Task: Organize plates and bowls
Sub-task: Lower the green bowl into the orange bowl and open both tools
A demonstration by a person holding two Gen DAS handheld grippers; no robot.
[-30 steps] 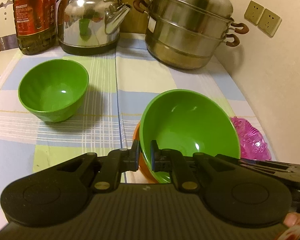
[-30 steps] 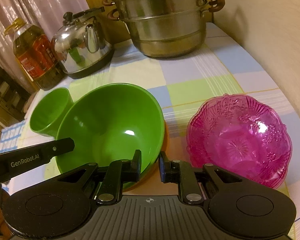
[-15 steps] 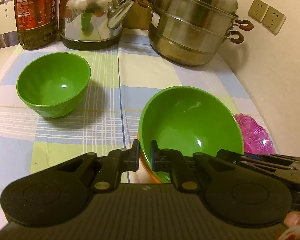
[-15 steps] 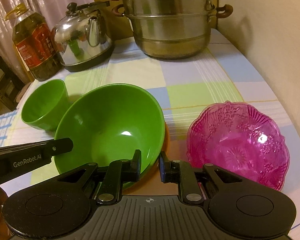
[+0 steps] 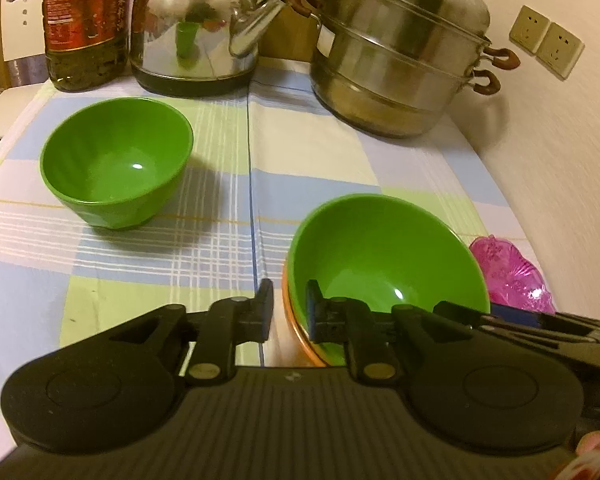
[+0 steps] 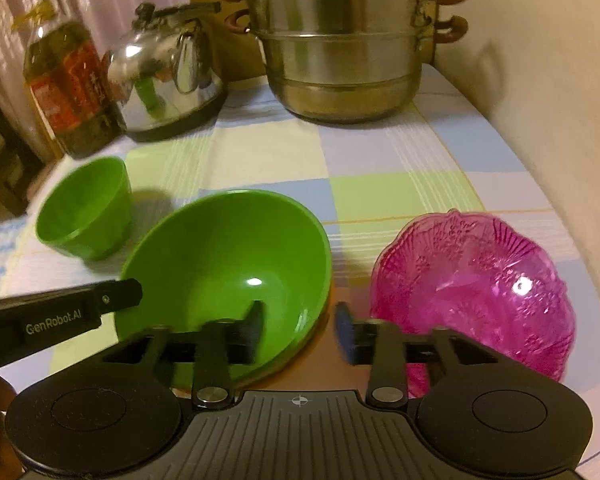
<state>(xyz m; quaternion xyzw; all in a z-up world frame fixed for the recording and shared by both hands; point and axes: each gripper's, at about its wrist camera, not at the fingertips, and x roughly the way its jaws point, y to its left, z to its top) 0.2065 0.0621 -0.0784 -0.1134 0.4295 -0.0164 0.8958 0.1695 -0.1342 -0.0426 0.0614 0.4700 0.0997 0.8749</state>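
A large green bowl (image 5: 384, 256) (image 6: 224, 264) rests nested in an orange bowl (image 5: 294, 326) on the checked cloth. My left gripper (image 5: 289, 314) straddles their near left rim. Its jaws are opening, with a gap showing between the outer pad and the rim. My right gripper (image 6: 300, 326) straddles the green bowl's near right rim. Its jaws are also opening and stand wide, with neither pad touching. A small green bowl (image 5: 116, 160) (image 6: 84, 216) stands apart to the left. A pink see-through bowl (image 6: 472, 292) (image 5: 508, 276) sits to the right.
At the back stand an oil bottle (image 5: 86, 20), a steel kettle (image 5: 196, 28) and a stacked steel steamer pot (image 5: 400, 52). A wall (image 5: 560, 160) with sockets runs close along the table's right side. Bare cloth (image 5: 300, 140) lies between the bowls and the pots.
Both grippers were shut on the large green bowl's rim and have let go. The right jaws have parted far, the left only a little. The bowl now lies less tilted in the orange bowl.
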